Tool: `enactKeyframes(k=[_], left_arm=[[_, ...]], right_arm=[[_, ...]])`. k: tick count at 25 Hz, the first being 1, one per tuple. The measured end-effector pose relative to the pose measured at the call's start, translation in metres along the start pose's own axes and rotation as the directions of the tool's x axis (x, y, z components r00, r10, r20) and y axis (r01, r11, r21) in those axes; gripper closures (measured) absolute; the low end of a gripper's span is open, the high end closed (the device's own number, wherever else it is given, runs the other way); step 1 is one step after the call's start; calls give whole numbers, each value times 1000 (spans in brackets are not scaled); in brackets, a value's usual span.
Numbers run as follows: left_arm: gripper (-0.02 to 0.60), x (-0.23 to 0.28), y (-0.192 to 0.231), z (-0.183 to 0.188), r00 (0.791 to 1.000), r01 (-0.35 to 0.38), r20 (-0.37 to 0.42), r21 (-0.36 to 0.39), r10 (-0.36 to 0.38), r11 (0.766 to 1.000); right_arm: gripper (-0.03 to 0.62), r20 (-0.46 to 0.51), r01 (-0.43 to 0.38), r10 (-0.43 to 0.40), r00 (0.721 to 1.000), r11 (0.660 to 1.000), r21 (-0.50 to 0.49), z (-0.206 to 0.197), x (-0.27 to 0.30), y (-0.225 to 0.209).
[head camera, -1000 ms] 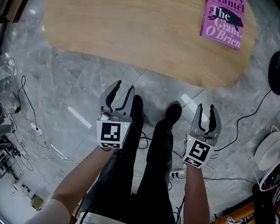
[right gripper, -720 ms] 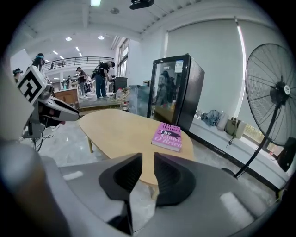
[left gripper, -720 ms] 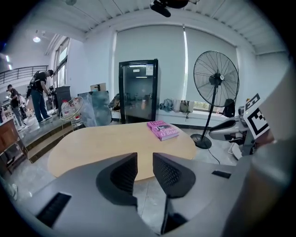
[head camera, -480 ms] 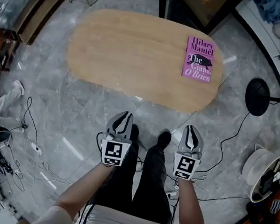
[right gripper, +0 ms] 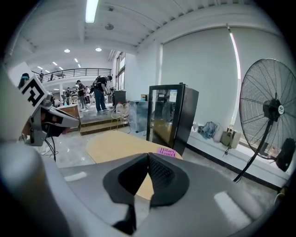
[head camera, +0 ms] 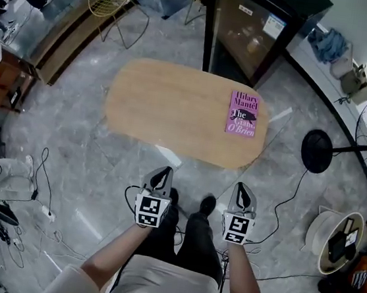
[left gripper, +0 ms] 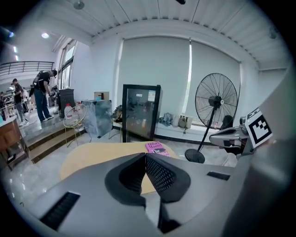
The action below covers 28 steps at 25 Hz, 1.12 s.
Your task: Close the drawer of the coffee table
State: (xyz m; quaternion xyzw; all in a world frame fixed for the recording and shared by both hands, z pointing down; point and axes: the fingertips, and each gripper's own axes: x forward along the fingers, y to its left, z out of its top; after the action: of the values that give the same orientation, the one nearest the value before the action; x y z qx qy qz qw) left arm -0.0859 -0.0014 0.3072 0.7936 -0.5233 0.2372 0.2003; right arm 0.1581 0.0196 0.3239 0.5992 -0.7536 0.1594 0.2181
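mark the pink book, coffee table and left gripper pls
pink book [head camera: 242,114]: head view, centre of its cover.
coffee table [head camera: 168,109]: head view, bare wooden top.
left gripper [head camera: 164,171]: head view, between its closed fingertips.

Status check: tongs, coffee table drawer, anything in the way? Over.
Left tongs, right tongs just closed, both empty, short of coffee table. No drawer visible from here. Pink book on tabletop; nothing between tongs and table.
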Motion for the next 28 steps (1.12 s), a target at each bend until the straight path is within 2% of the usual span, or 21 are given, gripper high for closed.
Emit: enactKeyframes(k=[3, 8, 14, 19, 25, 28], left_arm=[[574, -17, -5, 21, 1000, 16, 5, -19, -16, 1000], [574, -50, -18, 68, 996, 77, 55, -12, -76, 997], [574, -79, -21, 127, 985, 124, 120, 5, -124, 992], [574, -103, -18, 164, 976, 150, 166, -56, -139, 987], [574, -139, -19, 217, 956, 153, 249, 29, -156, 988], [574, -155, -15, 234, 948, 158, 276, 28, -159, 987]], right_arm=[[583, 25, -24, 23, 999, 1000, 15, 28, -17, 3], [583, 58, -50, 53, 997, 997, -55, 70, -49, 4], [583, 128, -143, 154, 980, 986, -87, 141, -73, 10], [583, 205, -165, 173, 963, 985, -60, 192, -99, 2], [583, 246, -194, 208, 947, 978, -80, 241, -128, -1], [583, 267, -183, 200, 943, 979, -87, 261, -141, -5]])
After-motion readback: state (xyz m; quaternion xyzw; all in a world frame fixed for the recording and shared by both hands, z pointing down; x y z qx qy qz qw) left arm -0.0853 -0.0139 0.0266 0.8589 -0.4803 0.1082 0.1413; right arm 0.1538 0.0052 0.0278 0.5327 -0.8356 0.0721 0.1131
